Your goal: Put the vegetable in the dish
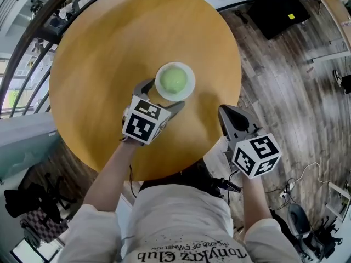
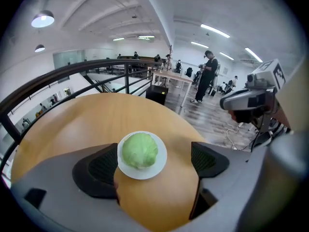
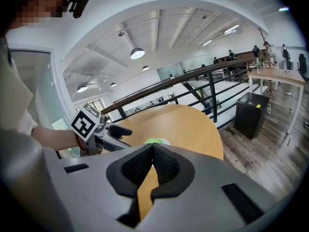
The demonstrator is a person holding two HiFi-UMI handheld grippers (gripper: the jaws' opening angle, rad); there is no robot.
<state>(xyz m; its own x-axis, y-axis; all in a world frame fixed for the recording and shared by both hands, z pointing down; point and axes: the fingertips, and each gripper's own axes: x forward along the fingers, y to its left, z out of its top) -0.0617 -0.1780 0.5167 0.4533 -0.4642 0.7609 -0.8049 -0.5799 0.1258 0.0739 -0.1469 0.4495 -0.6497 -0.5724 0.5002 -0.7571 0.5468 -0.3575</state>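
A pale green cabbage (image 1: pixel 175 79) (image 2: pixel 139 150) sits in a small white dish (image 1: pixel 188 90) (image 2: pixel 157 167) near the middle of the round wooden table (image 1: pixel 98 64). My left gripper (image 1: pixel 162 100) (image 2: pixel 149 162) stands open just behind the dish, its jaws wide apart and holding nothing. My right gripper (image 1: pixel 227 114) (image 3: pixel 151 162) is shut and empty, at the table's near right edge, apart from the dish. In the right gripper view the cabbage (image 3: pixel 153 140) peeks just over the jaws.
The table (image 2: pixel 72 124) stands beside a dark railing (image 2: pixel 96 69). A black box (image 1: pixel 279 10) (image 3: pixel 251 112) rests on the wood floor to the right. Cables (image 1: pixel 299 182) lie on the floor near my right side. People (image 2: pixel 206 76) stand far off.
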